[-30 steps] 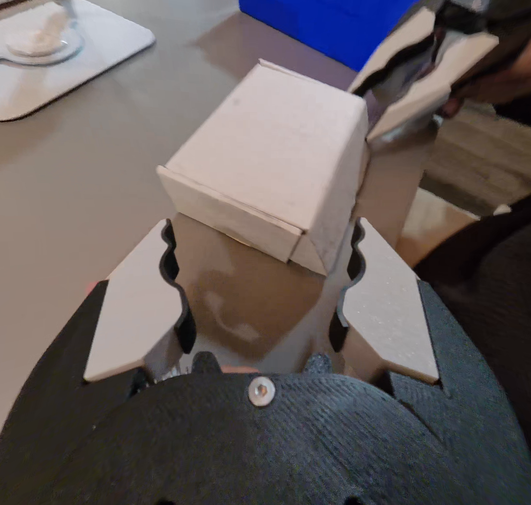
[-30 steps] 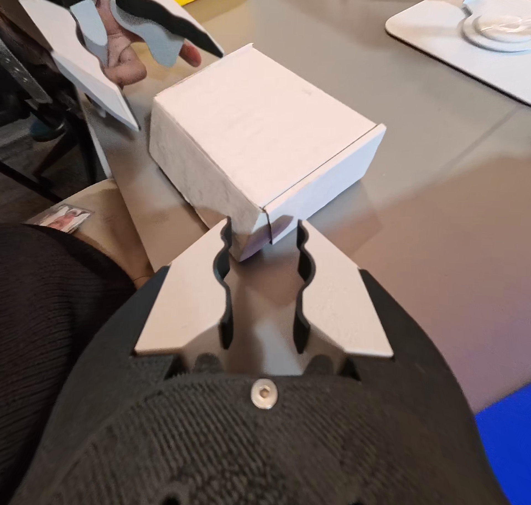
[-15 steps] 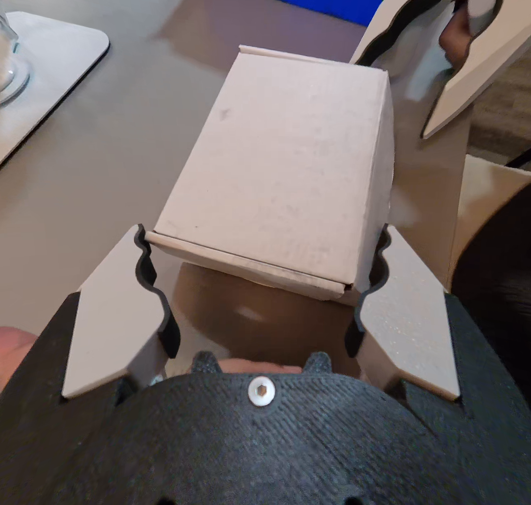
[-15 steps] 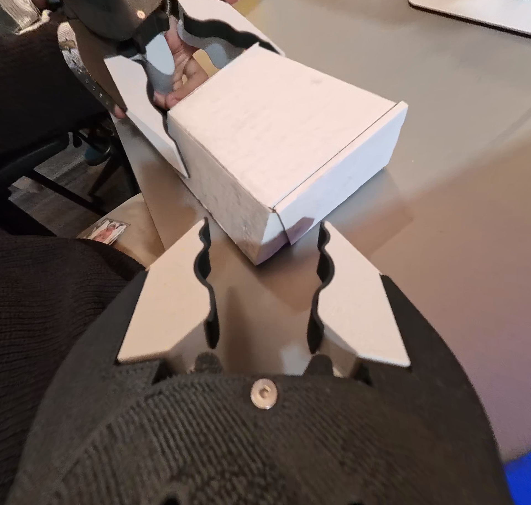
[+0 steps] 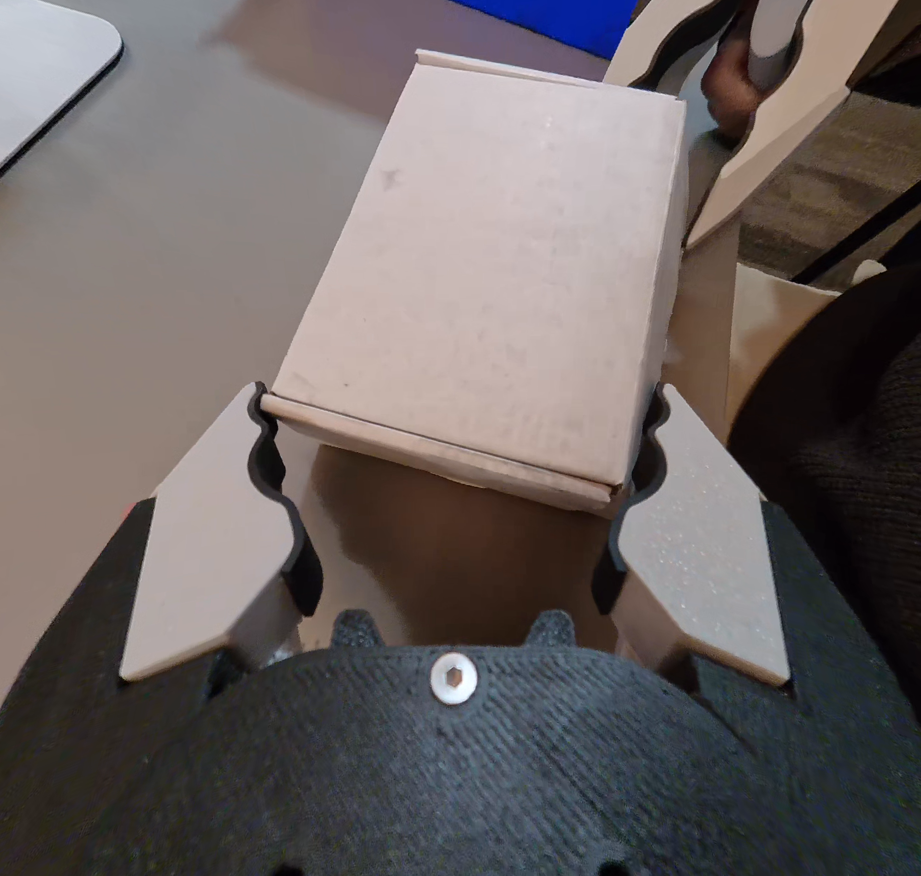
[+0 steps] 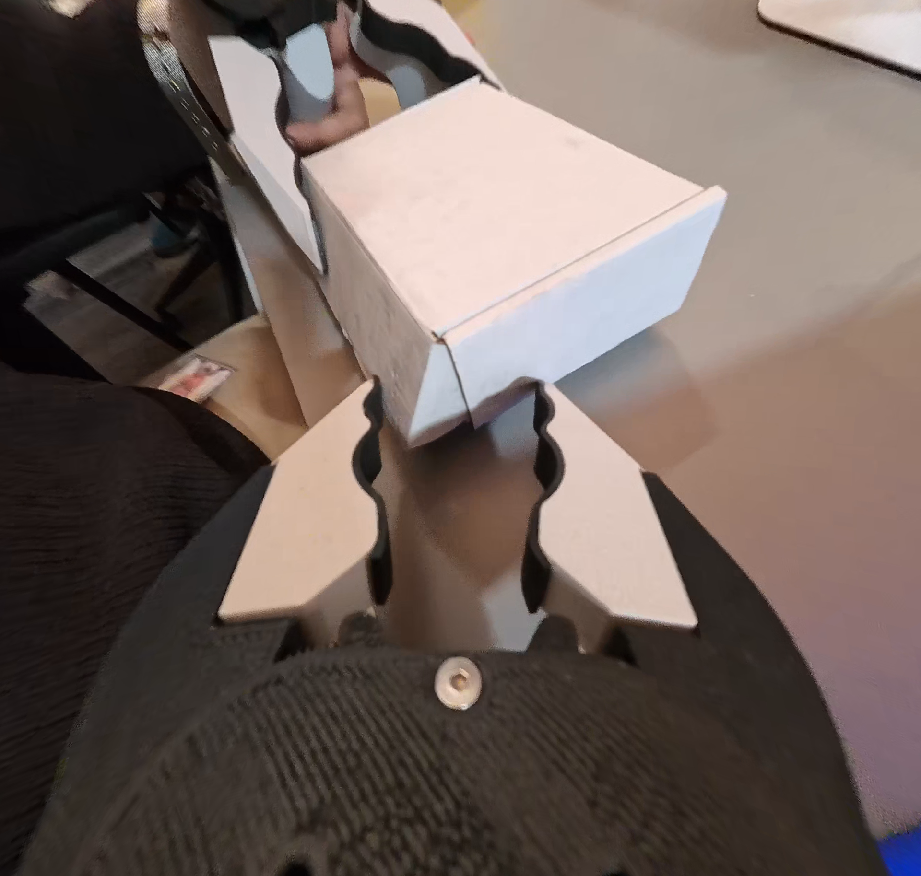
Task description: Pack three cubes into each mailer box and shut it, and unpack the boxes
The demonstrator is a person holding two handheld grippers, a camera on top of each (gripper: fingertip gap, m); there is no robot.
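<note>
The closed mailer box point(image 5: 488, 274) sits near the grey table point(image 5: 149, 234) edge. The left gripper point(image 5: 456, 428), moved in since a second ago, now straddles its near end, spread wide, barely touching. The right gripper point(image 6: 456, 403), half open and empty, brackets a corner. Probably about to open it; contents are hidden.

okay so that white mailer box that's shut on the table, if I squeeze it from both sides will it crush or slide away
The mailer box looks like thin folded cardboard, so its walls probably flex under hard squeezing. Its flat base on the smooth table suggests it slides rather than tips. The left tongs, open, straddle its near end.
</note>
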